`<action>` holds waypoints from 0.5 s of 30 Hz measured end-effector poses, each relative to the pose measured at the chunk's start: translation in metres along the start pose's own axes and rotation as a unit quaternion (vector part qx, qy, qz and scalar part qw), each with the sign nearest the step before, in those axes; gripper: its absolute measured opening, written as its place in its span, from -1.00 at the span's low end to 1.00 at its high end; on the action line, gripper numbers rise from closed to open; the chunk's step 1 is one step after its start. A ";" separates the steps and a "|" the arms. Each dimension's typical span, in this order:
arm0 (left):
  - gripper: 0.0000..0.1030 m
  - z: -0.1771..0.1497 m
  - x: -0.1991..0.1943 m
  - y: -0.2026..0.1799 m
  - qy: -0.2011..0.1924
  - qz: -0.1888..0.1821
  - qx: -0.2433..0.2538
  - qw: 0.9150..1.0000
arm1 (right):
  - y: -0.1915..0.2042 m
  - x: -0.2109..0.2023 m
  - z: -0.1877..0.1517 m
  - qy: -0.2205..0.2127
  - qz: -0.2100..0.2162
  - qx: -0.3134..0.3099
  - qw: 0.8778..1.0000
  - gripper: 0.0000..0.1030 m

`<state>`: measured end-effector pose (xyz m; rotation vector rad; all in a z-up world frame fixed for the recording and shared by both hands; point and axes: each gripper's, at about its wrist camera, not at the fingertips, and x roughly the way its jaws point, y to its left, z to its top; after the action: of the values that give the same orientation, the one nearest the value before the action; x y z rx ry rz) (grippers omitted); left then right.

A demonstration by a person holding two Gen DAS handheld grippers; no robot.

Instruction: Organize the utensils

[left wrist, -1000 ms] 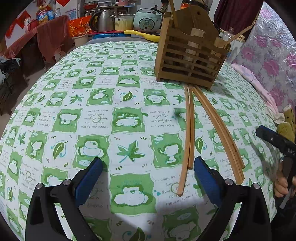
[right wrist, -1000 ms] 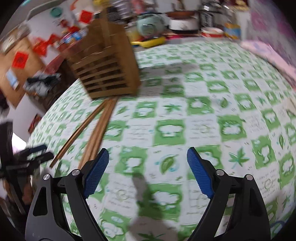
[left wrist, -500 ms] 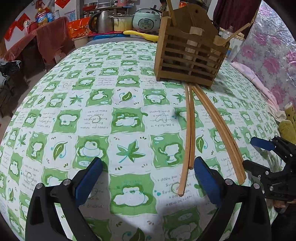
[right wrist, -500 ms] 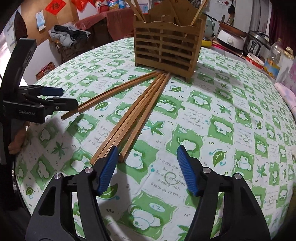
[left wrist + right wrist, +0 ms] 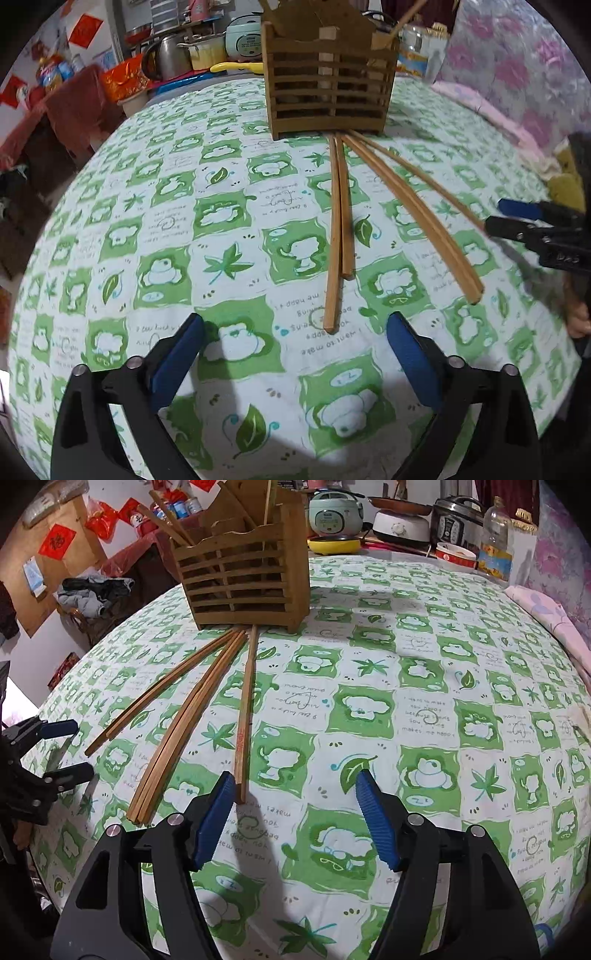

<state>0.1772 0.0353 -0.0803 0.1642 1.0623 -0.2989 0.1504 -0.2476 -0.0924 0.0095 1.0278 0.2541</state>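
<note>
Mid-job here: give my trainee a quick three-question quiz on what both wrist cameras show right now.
1. True or false: the right gripper is shut on a chopstick.
2. Where do the far ends of the loose brown wooden chopsticks point? A) at the slatted wooden utensil holder B) at the yellow pan
3. Fill in: the left gripper hovers open near the end of the ____ chopstick pair.

Key: 1 false, both grippers are open and empty; 2 A; 3 leftmost.
</note>
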 end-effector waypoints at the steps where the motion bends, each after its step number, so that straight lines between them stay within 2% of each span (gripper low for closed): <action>1: 0.48 0.001 -0.001 0.000 -0.005 -0.001 0.003 1.000 | 0.000 0.000 0.000 0.000 0.001 0.001 1.000 0.30; 2: 0.29 0.003 -0.002 0.003 -0.012 0.005 0.006 1.000 | 0.000 0.000 0.000 -0.001 0.001 0.002 1.000 0.30; 4: -0.22 0.006 -0.003 0.014 -0.021 0.020 -0.006 1.000 | 0.000 0.000 0.000 -0.001 0.001 0.003 1.000 0.30; 6: -0.42 0.006 -0.003 0.029 -0.024 0.010 -0.039 0.999 | 0.000 0.000 0.000 0.000 0.000 0.001 1.000 0.30; 8: -0.43 0.005 -0.005 0.035 -0.028 -0.005 -0.053 0.998 | 0.000 0.000 -0.001 0.000 0.000 -0.001 1.000 0.30; 12: -0.37 0.008 -0.002 0.019 -0.024 0.019 -0.020 0.999 | 0.003 0.000 -0.001 -0.001 0.002 -0.008 1.000 0.30; 15: -0.39 0.012 0.001 0.016 -0.023 0.004 -0.018 1.000 | 0.008 -0.001 -0.001 -0.002 0.006 -0.020 1.000 0.28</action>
<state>0.1925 0.0472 -0.0752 0.1297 1.0212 -0.2743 0.1476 -0.2399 -0.0914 -0.0205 1.0191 0.2854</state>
